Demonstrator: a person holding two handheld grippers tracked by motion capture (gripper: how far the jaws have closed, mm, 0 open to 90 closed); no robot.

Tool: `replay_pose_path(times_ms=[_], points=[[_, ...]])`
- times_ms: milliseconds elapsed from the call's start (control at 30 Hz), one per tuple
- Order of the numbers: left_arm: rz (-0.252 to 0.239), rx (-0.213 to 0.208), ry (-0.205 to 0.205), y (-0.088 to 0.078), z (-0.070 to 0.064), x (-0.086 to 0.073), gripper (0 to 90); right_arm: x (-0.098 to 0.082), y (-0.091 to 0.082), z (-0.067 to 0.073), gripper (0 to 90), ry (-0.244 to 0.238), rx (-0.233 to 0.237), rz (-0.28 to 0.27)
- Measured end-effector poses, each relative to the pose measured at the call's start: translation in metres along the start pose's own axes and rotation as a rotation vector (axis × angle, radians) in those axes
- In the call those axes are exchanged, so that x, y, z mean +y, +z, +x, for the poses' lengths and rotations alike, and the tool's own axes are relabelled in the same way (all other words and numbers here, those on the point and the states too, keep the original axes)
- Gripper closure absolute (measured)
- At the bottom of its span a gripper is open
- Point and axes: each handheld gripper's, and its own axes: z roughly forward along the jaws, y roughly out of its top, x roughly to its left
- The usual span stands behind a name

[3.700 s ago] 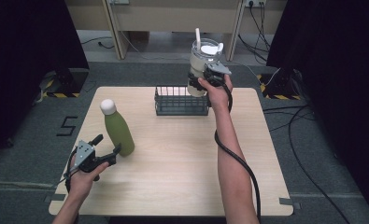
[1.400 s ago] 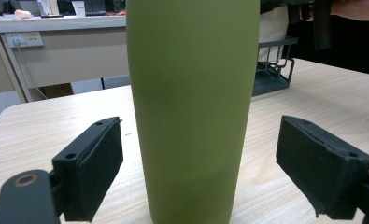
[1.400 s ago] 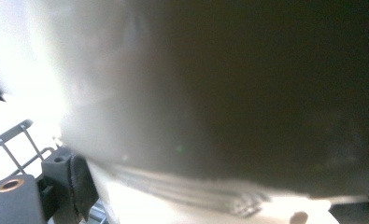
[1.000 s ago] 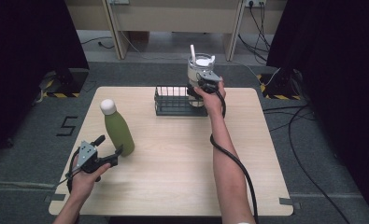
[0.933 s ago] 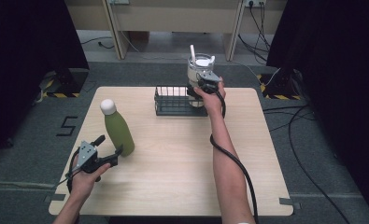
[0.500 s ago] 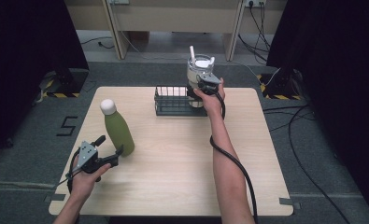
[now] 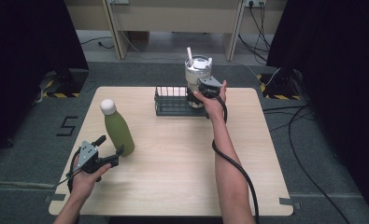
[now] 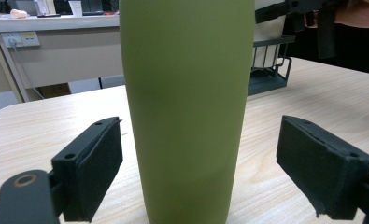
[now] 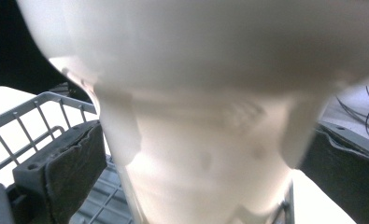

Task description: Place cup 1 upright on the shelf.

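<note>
Right gripper (image 7: 197,93) is clamped on the white cup (image 7: 197,74) with its base down in the wire rack's (image 7: 172,100) right end, so I'd lower it straight and let go only once it sits flat. Left gripper (image 7: 113,155) is spread wide around the green bottle (image 7: 118,131), not touching it; center before squeezing.

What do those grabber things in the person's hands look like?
Each is black. The left gripper and right gripper carry a grey three-cornered plate on top and trail a black cable. Their jaw pads are flat, black and blocky. The forearms show no sleeves.
</note>
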Motion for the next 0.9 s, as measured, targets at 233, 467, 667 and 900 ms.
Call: replay_pose_path(times_ms=[233,467,667,900], points=[[0.002,0.005,0.004,0.001,-0.001,0.000,13.3,-0.007,-0.013,-0.003,0.7,-0.013,0.005,0.009],[0.002,0.008,0.012,-0.001,-0.001,0.000,13.2,-0.010,-0.030,-0.003,1.7,-0.012,0.005,-0.002],[-0.002,0.015,0.018,-0.002,-0.002,0.001,13.2,-0.011,-0.048,-0.004,2.9,0.000,0.008,-0.007],[0.000,0.009,0.025,-0.001,-0.004,0.002,13.2,-0.013,-0.070,-0.007,3.9,0.005,0.026,-0.008]])
